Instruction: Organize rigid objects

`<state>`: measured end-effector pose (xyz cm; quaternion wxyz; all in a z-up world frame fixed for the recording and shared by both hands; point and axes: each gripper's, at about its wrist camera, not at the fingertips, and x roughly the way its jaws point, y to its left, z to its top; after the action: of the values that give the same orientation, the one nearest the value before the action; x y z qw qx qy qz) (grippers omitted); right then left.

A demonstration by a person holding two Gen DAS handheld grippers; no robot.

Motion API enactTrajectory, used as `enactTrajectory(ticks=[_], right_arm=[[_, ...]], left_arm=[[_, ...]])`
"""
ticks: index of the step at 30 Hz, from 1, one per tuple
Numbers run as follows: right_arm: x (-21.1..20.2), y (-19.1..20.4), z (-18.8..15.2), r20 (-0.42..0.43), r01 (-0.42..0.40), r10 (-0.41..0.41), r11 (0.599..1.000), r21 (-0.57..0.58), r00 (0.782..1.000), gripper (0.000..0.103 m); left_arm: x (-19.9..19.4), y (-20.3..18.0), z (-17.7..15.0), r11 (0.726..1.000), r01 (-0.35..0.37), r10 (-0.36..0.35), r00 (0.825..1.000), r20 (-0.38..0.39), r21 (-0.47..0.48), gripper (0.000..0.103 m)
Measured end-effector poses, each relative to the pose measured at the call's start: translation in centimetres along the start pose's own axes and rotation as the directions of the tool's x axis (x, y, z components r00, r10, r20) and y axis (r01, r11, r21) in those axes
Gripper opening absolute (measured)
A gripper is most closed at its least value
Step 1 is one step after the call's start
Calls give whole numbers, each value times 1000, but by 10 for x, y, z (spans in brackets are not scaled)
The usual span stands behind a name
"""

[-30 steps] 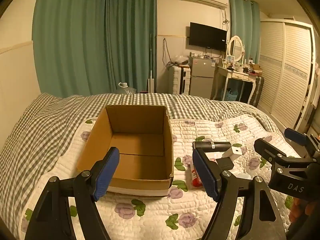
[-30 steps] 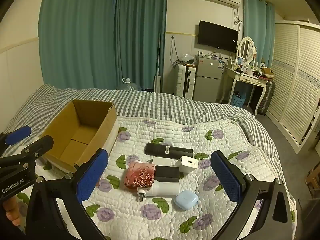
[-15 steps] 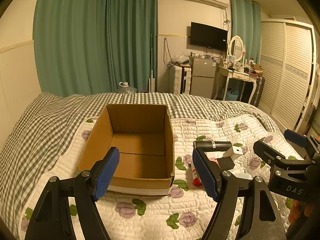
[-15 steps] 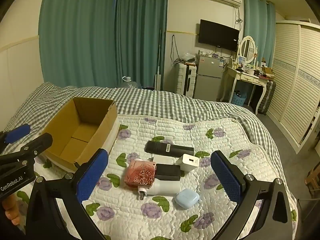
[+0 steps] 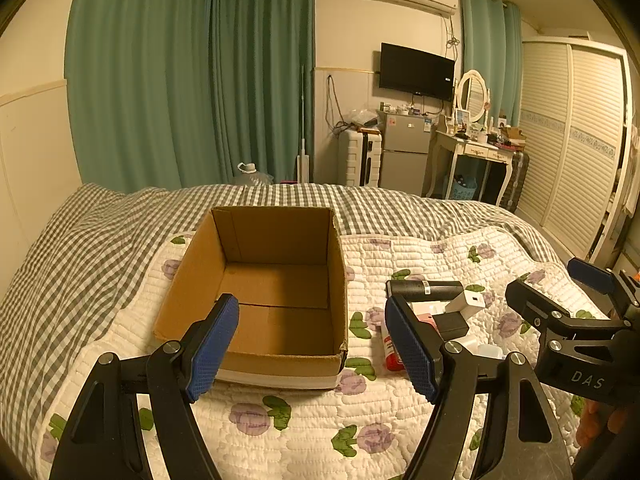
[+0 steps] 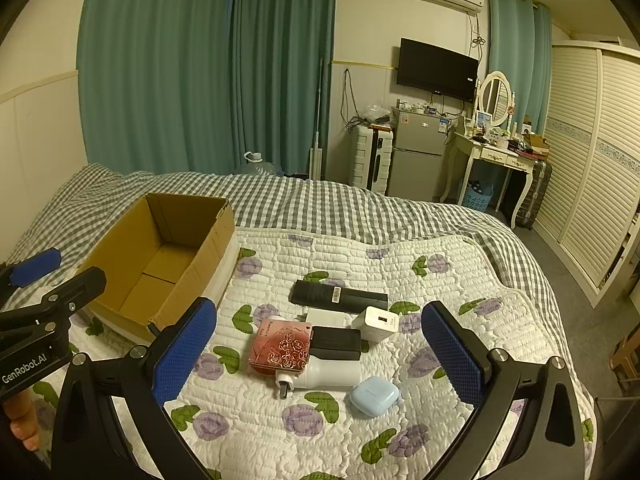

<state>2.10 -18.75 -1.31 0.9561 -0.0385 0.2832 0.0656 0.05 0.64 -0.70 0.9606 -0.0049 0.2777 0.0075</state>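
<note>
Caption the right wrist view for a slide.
Open right gripper hovers over small items clustered on a floral quilt, beside an empty cardboard box.

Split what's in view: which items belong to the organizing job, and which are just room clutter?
Job:
cardboard box, empty
long black bar
white charger cube
small black box
pink rose-pattern case
white bottle
pale blue earbud case
left gripper and right gripper, both open

Clutter:
TV
fridge
dressing table
water jug
</note>
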Motion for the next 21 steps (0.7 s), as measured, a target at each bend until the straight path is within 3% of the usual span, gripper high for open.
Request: enactTrajectory(ticks=[21], right_arm=[[-2, 3, 0, 1, -2, 2, 1000, -9, 1000, 103]], left_arm=[[-2, 0, 2, 1000, -7, 7, 1000, -1, 1, 78]])
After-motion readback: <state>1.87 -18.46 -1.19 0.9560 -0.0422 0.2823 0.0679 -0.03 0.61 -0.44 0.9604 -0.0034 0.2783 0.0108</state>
